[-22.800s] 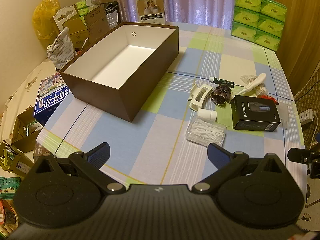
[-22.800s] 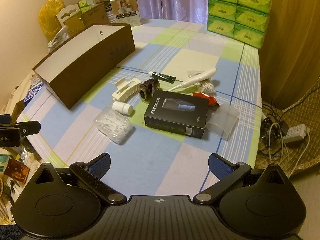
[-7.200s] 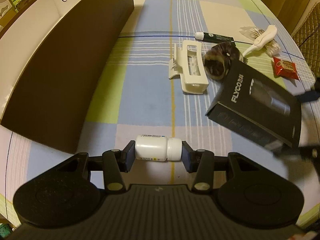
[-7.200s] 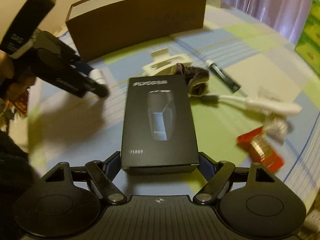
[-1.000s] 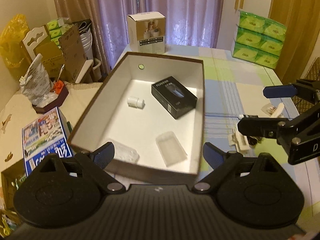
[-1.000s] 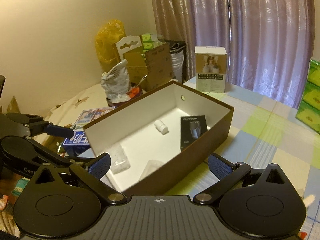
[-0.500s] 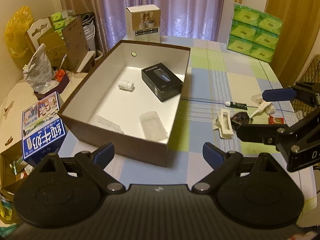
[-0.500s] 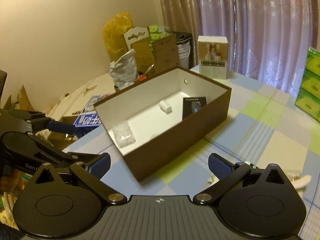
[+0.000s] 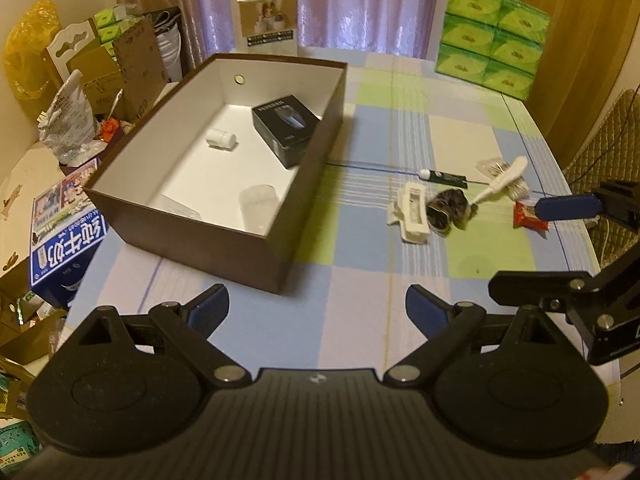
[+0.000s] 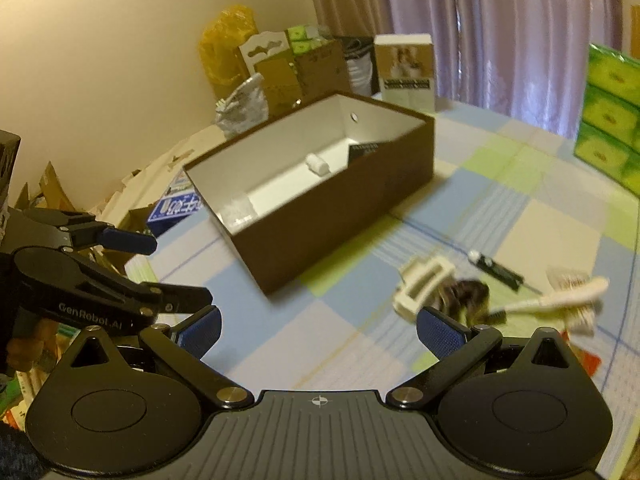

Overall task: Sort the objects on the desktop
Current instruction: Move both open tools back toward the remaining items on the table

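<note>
The brown box stands on the checked table and holds a black razor carton, a white pill bottle, a clear cup and a clear swab case. Right of the box lie a white hair claw, a dark scrunchie, a green-black tube, a white brush and a red packet. My left gripper is open and empty over the near table. My right gripper is open and empty too.
Green tissue packs are stacked at the far right corner. A white product box stands behind the brown box. Cardboard, bags and a blue carton crowd the floor at the left. A power strip's cables hang off the right edge.
Both grippers have drawn back from the box toward the near table edge and swung right. The loose items by the scrunchie now sit closer in both views. Both stay open.
</note>
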{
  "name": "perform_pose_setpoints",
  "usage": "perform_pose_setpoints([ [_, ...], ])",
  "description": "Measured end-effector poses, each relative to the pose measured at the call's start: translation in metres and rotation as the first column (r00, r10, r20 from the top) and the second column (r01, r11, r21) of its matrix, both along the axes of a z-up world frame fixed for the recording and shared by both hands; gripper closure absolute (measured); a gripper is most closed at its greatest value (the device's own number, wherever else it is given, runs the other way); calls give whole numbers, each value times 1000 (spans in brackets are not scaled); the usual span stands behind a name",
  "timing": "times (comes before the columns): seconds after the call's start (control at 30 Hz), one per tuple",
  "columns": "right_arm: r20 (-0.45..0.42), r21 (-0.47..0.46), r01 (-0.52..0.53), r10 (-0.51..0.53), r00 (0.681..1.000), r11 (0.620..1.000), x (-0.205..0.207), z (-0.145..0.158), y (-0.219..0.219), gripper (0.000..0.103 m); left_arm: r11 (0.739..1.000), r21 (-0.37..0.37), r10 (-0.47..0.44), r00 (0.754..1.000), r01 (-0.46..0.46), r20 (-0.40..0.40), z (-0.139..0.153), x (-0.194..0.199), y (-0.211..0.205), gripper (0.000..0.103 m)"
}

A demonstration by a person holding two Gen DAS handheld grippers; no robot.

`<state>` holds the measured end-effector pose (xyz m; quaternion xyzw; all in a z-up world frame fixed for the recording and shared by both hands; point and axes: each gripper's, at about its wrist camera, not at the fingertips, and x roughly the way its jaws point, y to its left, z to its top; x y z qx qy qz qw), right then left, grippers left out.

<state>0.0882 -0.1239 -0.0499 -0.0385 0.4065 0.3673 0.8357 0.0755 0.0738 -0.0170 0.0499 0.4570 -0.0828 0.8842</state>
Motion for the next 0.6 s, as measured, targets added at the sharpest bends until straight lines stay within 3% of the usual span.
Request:
perform_pose_setpoints([
  [0.33, -78, -56, 128, -132, 988, 990, -8, -18, -51, 2, 998, -9, -66, 997, 66, -38, -19, 0, -37, 10],
  [0.6, -65, -108, 306, -314, 947, 946, -3, -31, -91, 2, 990, -10, -140, 989, 140, -50, -37, 15, -66, 10],
])
